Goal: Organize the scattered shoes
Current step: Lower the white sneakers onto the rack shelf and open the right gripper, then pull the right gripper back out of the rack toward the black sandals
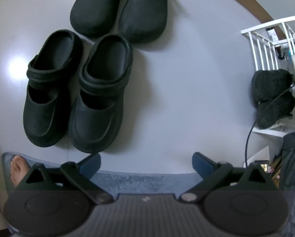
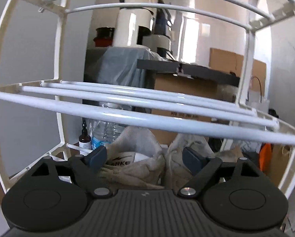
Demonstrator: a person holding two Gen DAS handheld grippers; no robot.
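The left wrist view looked steeply down at the floor point(image 1: 186, 79); the right sat close, facing level into the white rack point(image 2: 127, 116), shared at far right.

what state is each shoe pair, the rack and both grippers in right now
strap clogs: paired upright on floor
buckle clogs: paired upright on floor
black sneakers: on rack shelf
beige sneakers: side by side on rack shelf
rack: upper rails bare
left gripper: jaws open, empty
right gripper: jaws open around sneakers
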